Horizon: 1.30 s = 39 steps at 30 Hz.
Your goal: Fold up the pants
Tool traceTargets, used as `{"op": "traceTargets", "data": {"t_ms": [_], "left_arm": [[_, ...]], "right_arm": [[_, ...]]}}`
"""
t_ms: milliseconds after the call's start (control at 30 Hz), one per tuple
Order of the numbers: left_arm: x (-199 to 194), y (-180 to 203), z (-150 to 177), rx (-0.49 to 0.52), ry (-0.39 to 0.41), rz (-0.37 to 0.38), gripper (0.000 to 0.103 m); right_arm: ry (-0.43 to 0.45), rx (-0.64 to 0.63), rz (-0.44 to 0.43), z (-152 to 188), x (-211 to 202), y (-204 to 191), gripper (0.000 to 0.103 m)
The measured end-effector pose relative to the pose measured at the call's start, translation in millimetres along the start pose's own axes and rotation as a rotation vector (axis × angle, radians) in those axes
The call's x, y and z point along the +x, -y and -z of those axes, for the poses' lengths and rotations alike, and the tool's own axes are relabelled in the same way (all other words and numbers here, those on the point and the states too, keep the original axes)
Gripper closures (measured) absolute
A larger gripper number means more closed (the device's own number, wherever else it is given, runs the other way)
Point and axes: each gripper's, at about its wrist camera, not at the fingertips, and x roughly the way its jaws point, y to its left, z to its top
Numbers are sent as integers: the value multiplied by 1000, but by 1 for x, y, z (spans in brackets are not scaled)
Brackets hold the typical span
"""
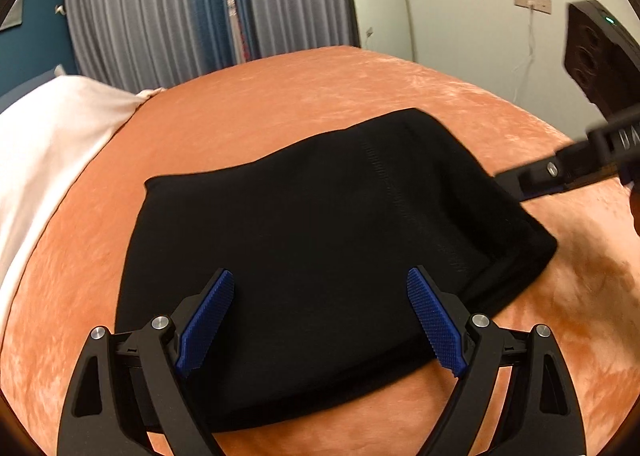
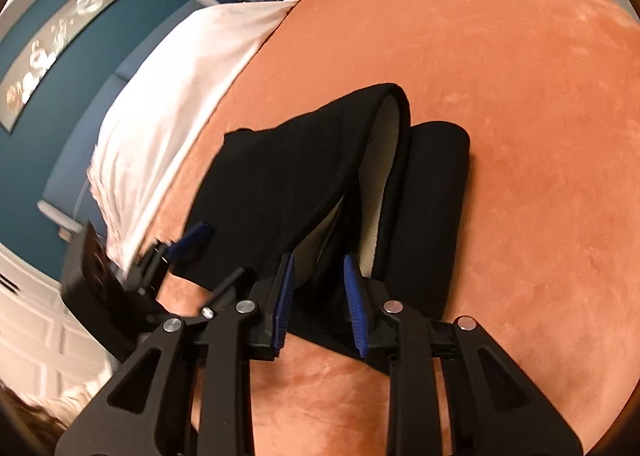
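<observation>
Two grippers work over black pants [image 1: 320, 240] lying folded in the middle of an orange bed [image 1: 304, 92], with a white pillow [image 1: 48, 144] to their left. At the pants' near edge, the left gripper [image 1: 320, 320] has its fingers [image 1: 204, 324] wide apart and holding nothing. At the pants' right side, the right gripper [image 2: 320, 304] has its fingers [image 2: 356, 308] partly apart, straddling a raised black fold without clamping it.

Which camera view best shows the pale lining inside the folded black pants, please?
The right wrist view: the pale lining shows between the layers of the black pants. The left wrist view shows only the pants' black top side.
</observation>
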Motion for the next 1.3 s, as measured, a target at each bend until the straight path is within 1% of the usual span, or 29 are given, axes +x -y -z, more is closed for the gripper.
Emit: {"op": "traceTargets", "data": {"t_ms": [67, 133, 200, 267, 367, 433, 533, 600, 633, 667, 700, 733, 767, 833, 900, 933, 967, 1000, 1067, 1133, 1200, 1300], "left_arm": [[-1, 4, 0, 16, 6, 18, 17], [-3, 8, 1, 35, 18, 20, 17], [-6, 12, 2, 51, 29, 28, 17], [-9, 15, 1, 48, 38, 37, 17], [-15, 17, 0, 41, 52, 108, 17], [-14, 25, 0, 62, 61, 99, 17], [-3, 39, -1, 88, 50, 87, 17], [6, 42, -4, 72, 35, 100, 17], [14, 41, -6, 52, 13, 109, 16], [20, 38, -8, 29, -5, 121, 16], [25, 30, -9, -19, -17, 153, 17], [26, 23, -9, -62, -12, 172, 24], [26, 18, -9, -86, -8, 180, 28], [25, 5, -9, -148, 4, 192, 46], [26, -6, -10, -199, 12, 212, 56], [27, -10, -11, -222, 12, 222, 58], [28, -14, -11, -233, 15, 218, 59], [26, -15, -11, -243, 24, 210, 63], [22, -19, -11, -260, 41, 197, 63], [18, -20, -13, -255, 55, 180, 63], [15, -22, -13, -256, 66, 158, 63], [17, -26, -13, -283, 50, 165, 63]], "right_arm": [[4, 12, -30, 0, -2, 0, 75], [9, -16, -20, -1, 0, -6, 75], [13, -36, -26, -1, 11, -16, 76], [7, -49, -29, -3, 21, -21, 76], [9, -56, -34, -6, 33, -27, 76], [6, -50, -35, -7, 36, -25, 76], [11, -41, -43, -8, 39, -25, 76], [11, -41, -48, -8, 40, -25, 76], [9, -41, -46, -8, 41, -25, 76], [10, -39, -41, -9, 41, -25, 76], [8, -37, -45, -10, 40, -23, 76], [12, -30, -51, -10, 36, -21, 76], [25, -24, -50, -12, 30, -18, 74], [59, -25, 0, -16, 15, -12, 74], [97, -16, 55, -19, 2, -2, 74], [102, -18, 74, -19, 1, 1, 74], [101, -31, 96, -20, 1, 2, 74], [93, -52, 120, -20, 4, 0, 74], [68, -109, 158, -18, 15, -8, 74], [45, -153, 185, -18, 26, -15, 74], [25, -170, 194, -18, 37, -17, 74], [-6, -177, 180, -19, 53, -15, 74]]}}
